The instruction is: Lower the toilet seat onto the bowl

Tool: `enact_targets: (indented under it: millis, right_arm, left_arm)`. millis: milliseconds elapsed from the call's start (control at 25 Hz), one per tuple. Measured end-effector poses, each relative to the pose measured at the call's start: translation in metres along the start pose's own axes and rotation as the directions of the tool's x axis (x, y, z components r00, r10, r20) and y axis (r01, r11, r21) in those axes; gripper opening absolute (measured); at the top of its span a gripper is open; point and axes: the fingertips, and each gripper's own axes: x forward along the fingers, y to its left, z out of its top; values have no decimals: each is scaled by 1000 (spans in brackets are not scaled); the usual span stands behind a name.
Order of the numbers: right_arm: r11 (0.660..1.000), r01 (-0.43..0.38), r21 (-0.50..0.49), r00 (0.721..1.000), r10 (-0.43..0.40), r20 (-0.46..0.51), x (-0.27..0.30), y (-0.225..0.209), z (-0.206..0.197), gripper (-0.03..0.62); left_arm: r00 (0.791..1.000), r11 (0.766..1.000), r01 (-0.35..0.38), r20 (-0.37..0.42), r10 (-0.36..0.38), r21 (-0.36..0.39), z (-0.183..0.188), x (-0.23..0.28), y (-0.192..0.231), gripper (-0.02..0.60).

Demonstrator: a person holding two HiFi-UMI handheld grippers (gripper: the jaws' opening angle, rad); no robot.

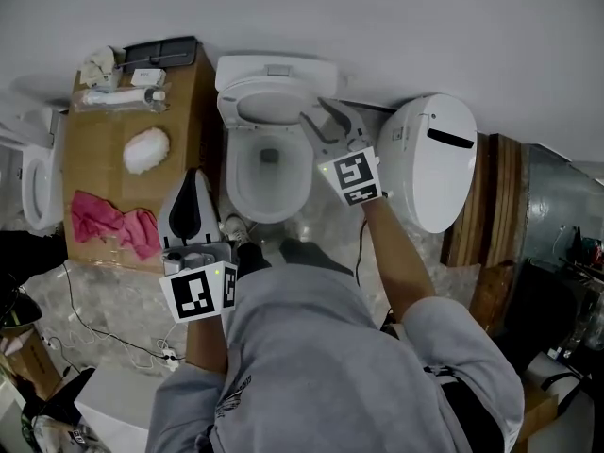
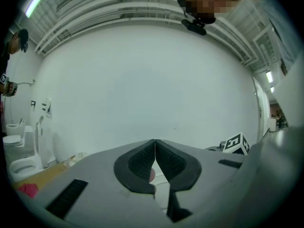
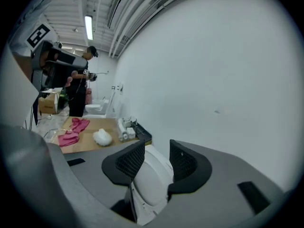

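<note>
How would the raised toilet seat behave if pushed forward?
The toilet seat looks like hard plastic, so probably stiff and slippery. It stands raised over the bowl, so a push would likely swing it down, perhaps slamming.

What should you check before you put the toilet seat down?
1. White plastic toilet seat down on the bowl: not ok, it stands raised.
2. Seat lined up between the jaws of the right hand-held gripper: ok.
3. Jaws gripping the seat: not ok, they stand apart and the pads do not press on it.
4. Rim of the white ceramic toilet bowl free of things: ok, nothing shows on it.
5. Left hand-held gripper out of the seat's way: ok, it is shut and held beside the bowl.
</note>
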Motion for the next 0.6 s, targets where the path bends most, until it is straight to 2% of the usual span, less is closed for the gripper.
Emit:
enact_targets:
  millis: [280, 600]
  right_arm:
    - [997, -22, -80, 998, 17, -58, 39, 4, -8, 147]
    - [985, -60, -160, 990, 38, -138, 73, -1, -35, 166]
  left_arm:
    - [1000, 1000, 6, -13, -6, -1, -3, 12, 33, 0]
    - [999, 1000, 9, -37, -9, 4, -12, 29, 52, 0]
